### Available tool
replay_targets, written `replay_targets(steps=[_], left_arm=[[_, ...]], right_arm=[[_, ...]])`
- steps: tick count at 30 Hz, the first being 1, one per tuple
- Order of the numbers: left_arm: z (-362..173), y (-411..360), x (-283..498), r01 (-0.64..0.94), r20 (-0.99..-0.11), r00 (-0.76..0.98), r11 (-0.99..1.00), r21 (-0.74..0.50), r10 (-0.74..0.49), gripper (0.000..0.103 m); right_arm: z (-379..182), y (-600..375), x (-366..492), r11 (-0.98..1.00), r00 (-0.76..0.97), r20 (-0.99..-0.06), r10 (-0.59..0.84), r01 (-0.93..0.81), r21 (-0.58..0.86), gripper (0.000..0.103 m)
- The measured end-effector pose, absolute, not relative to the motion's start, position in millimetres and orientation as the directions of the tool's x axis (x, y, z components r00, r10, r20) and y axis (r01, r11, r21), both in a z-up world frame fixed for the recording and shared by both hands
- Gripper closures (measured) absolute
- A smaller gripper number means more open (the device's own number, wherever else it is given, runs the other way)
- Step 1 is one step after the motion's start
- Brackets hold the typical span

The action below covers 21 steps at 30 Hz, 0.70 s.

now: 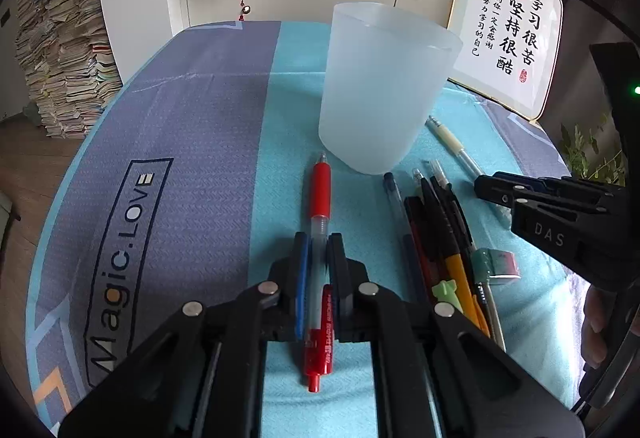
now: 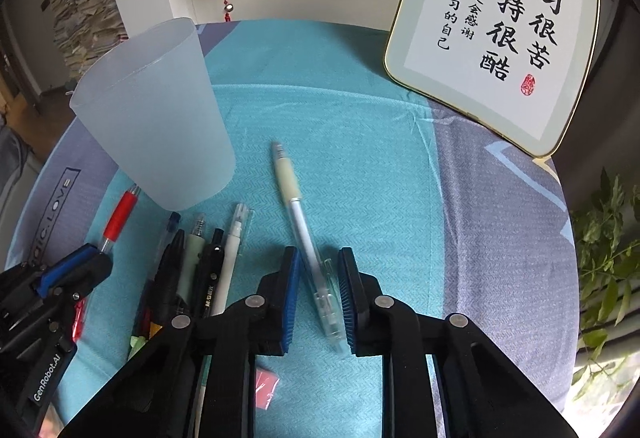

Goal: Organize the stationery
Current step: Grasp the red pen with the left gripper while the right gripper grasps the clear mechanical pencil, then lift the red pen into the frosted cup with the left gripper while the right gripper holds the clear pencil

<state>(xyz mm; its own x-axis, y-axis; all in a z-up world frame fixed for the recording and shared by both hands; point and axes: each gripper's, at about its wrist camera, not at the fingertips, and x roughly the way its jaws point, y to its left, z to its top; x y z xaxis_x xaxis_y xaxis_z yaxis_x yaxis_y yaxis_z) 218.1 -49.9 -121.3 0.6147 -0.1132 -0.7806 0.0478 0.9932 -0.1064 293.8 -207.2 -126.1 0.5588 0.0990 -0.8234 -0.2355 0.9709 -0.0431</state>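
Frosted cup (image 1: 384, 86) upright, contents unseen, pens (image 1: 444, 238) beside

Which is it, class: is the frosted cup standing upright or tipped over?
Upright. The cup stands on its narrower base on the cloth, open rim at the top, with the pens lying beside it. Its contents cannot be told.

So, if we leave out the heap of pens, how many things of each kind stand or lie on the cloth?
Frosted cup: 1
Framed calligraphy board: 1
Pens lying alone: 2, the red pen and the clear pen
Small pinkish block: 1
Total: 5
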Motion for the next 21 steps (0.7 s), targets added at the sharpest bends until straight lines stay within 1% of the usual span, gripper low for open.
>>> replay_targets(steps=[2,5,10,12,16,21], left_arm=[[-119.0,-47.6,215.8,0.057,-0.777,0.614,0.989,-0.134,-0.140,0.096],[-110.2,-44.8,210.2,0.066,-0.757,0.636,0.988,-0.139,-0.148,0.096],[-83.3,-36.0,201.0,0.069,-0.701,0.691,0.981,-0.179,-0.176,0.096],[-69.2,-33.6,197.4,0.074,-0.661,0.727,0.978,-0.195,-0.187,0.096],[-39.8,-32.1,191.1,0.141,-0.529,0.811,0.961,-0.238,-0.250,0.096],[-18.3,-40.3,200.7,0.234,-0.430,0.842,0.938,-0.255,-0.326,0.096]], right_arm=[[-125.4,-208.9,292.3,0.976,0.566,-0.818,0.102,-0.216,-0.028,0.088],[-118.5,-213.4,284.9,0.977,0.585,-0.799,0.142,-0.213,0.017,0.088],[-95.6,-219.1,269.8,0.979,0.631,-0.758,0.164,-0.201,0.044,0.088],[-87.1,-220.4,264.1,0.977,0.646,-0.741,0.183,-0.201,0.067,0.088],[-74.3,-221.2,253.8,0.975,0.668,-0.716,0.206,-0.201,0.093,0.088],[-61.5,-222.9,244.0,0.974,0.692,-0.688,0.220,-0.197,0.113,0.088]])
